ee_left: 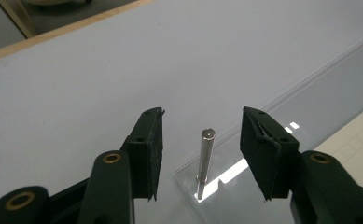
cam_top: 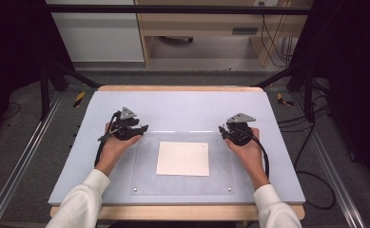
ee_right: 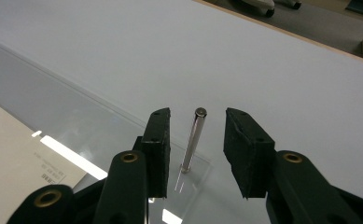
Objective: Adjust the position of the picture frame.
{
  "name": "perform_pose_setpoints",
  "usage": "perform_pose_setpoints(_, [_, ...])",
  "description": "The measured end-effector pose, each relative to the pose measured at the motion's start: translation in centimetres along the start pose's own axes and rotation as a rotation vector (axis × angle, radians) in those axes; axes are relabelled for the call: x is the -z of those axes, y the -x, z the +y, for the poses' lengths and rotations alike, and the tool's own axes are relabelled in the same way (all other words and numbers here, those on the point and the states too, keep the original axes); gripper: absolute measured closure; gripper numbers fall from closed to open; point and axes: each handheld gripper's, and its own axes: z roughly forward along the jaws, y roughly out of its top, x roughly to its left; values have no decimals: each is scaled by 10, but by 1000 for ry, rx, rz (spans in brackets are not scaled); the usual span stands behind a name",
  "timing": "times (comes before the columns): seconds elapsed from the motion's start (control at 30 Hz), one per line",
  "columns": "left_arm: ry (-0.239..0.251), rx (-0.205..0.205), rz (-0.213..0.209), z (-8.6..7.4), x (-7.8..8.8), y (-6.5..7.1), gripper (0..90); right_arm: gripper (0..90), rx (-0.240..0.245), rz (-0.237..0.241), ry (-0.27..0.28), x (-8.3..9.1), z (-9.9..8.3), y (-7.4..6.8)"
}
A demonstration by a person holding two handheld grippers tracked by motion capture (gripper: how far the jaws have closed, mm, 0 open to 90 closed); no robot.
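Note:
A clear acrylic sheet (cam_top: 182, 183) lies on the grey-blue mat (cam_top: 182, 104) with a white paper (cam_top: 183, 158) at its middle. My left gripper (cam_top: 142, 128) sits at the sheet's far left corner. In the left gripper view its jaws (ee_left: 202, 119) stand open on either side of an upright metal pin (ee_left: 205, 158), with a gap on both sides. My right gripper (cam_top: 222, 130) is at the far right corner. Its jaws (ee_right: 198, 114) are likewise open around a second upright pin (ee_right: 191, 142) without touching it.
Two small metal studs (cam_top: 135, 189) (cam_top: 229, 189) mark the sheet's near corners. The mat rests on a wooden table (cam_top: 178, 212) inside a black frame. Cables (cam_top: 311, 185) trail over the floor at the right. Shelving stands behind the table.

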Motion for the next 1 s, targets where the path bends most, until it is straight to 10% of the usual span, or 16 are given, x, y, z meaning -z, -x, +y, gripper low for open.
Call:
perform_pose_setpoints(0.33, [84, -3, 29, -5, 4, 6, 510, 690, 14, -6, 1, -2, 2, -3])
perform_pose_setpoints(1.0, [88, 72, 88, -17, -2, 15, 836, 836, -41, -23, -1, -9, 3, -3])
